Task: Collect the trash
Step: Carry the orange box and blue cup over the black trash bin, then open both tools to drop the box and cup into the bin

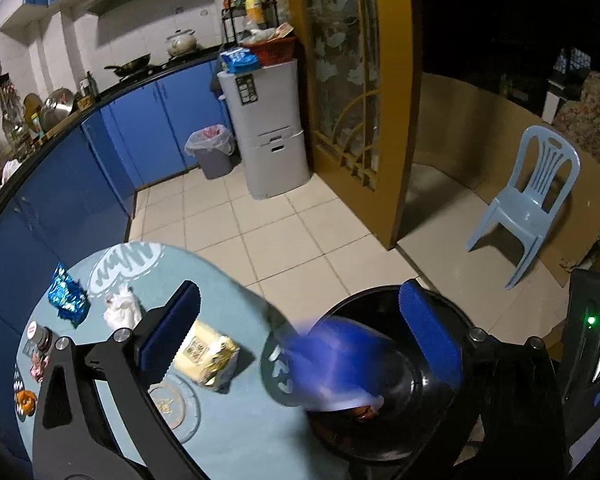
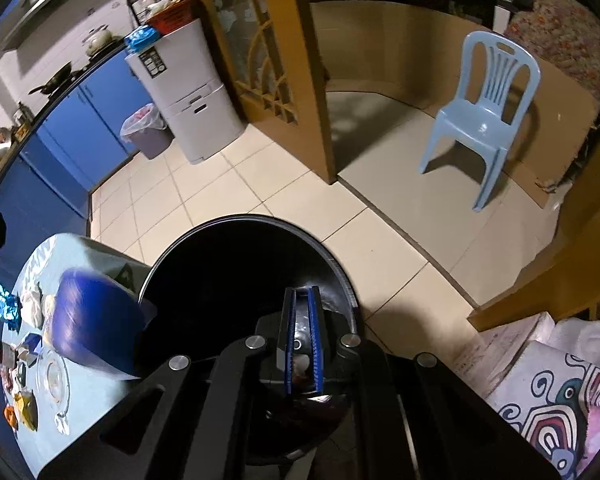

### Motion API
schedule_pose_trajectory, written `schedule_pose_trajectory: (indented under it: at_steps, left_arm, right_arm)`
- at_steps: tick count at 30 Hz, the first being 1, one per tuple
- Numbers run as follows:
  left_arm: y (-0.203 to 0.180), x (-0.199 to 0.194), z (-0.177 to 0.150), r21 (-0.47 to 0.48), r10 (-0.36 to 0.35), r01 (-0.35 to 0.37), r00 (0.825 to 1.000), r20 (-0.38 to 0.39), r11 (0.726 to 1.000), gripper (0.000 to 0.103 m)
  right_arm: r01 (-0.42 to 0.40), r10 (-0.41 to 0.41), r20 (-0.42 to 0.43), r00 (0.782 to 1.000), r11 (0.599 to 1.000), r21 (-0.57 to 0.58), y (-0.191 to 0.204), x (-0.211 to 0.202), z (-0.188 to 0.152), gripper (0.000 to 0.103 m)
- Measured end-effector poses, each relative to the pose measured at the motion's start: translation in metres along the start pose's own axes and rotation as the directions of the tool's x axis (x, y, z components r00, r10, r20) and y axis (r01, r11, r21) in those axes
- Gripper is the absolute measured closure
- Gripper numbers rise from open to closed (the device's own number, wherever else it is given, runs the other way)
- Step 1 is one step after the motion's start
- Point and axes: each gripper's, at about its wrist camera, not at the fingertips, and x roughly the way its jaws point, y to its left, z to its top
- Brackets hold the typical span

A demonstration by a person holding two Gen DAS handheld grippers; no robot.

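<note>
While motion-smeared beyond telling, blue object [image 1: 332, 360] at black bin [image 2: 332, 268]; left claw [image 1: 300, 336] spread, right claw [image 2: 302, 340] pressed together.

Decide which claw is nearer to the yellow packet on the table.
Left. The left claw hangs open with one finger right beside the yellow packet. The right claw, shut, is over the black bin, off the table's edge.

black bin [image 2: 332, 276]: glossy plastic rim | blue wrapper [image 1: 66, 296]: crinkled shiny foil | yellow packet [image 1: 208, 354]: glossy film, creased | table cover [image 1: 236, 432]: smooth matt sheet, printed | chair [image 2: 484, 116]: smooth moulded plastic | floor [image 1: 268, 224]: smooth tile, faintly shiny | gripper pads [image 1: 430, 332]: matt blue, toothed edge
</note>
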Motion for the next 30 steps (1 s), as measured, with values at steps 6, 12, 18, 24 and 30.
schedule_pose_trajectory:
  at_steps: [6, 12, 18, 24, 30]
  left_arm:
    - [-0.007, 0.004, 0.002, 0.008, -0.001, 0.001, 1.000, -0.009, 1.000, 0.003]
    - [0.000, 0.004, 0.002, -0.006, 0.013, -0.013, 1.000, -0.010, 1.000, 0.003]
    - [0.011, 0.001, 0.000, -0.025, 0.025, -0.025, 1.000, -0.011, 0.999, 0.003]
    - [0.026, -0.003, -0.005, -0.049, 0.043, -0.044, 0.999, -0.014, 0.998, 0.003]
    - [0.057, -0.014, -0.017, -0.069, 0.106, -0.106, 0.994, -0.006, 0.992, 0.003]
  right_arm:
    - [0.017, -0.017, 0.008, 1.000, 1.000, 0.020, -0.014, -0.002, 0.001, 0.095]
    - [0.012, -0.013, 0.012, 1.000, 1.000, 0.023, -0.013, -0.002, 0.002, 0.095]
    - [0.004, -0.004, 0.037, 0.999, 1.000, -0.008, -0.003, -0.006, 0.000, 0.095]
    - [-0.056, 0.061, 0.056, 0.997, 0.995, -0.080, 0.014, -0.011, -0.001, 0.095]
    - [-0.082, 0.086, 0.016, 0.996, 0.984, -0.156, 0.038, -0.009, -0.010, 0.095]
